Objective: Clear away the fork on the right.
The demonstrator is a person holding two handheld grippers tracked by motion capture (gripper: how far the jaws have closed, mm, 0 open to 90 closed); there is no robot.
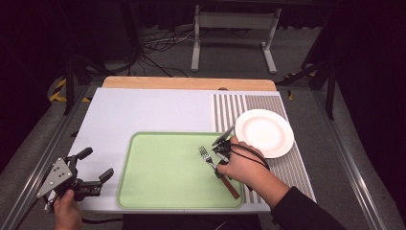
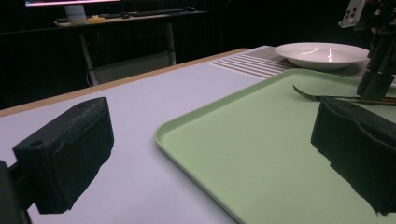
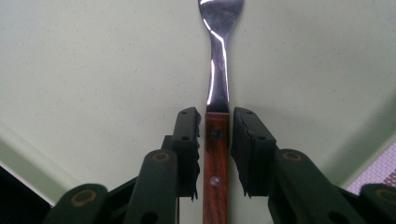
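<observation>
In the high view, the fork (image 1: 214, 167) is lying on the right part of the green tray (image 1: 163, 187), tines pointing far and left, its wooden handle running near and right under the right hand (image 1: 242, 166). The right gripper (image 1: 223, 143) is sitting over the fork, just left of the white plate (image 1: 264, 132) on the striped mat (image 1: 282, 165). The left gripper (image 1: 95, 165) is resting at the near left corner of the table (image 1: 143, 110), beside the tray, with its jaws standing wide apart and nothing between them. In the left gripper view, both jaws are spread wide over bare table and tray edge, with the fork (image 2: 336, 98) and plate (image 2: 322, 55) far off to the right. In the right gripper view, the jaws are straddling the wooden handle of the fork (image 3: 216, 154) where it meets the metal neck; narrow gaps are showing on both sides, so the pads are not pressing on it.
</observation>
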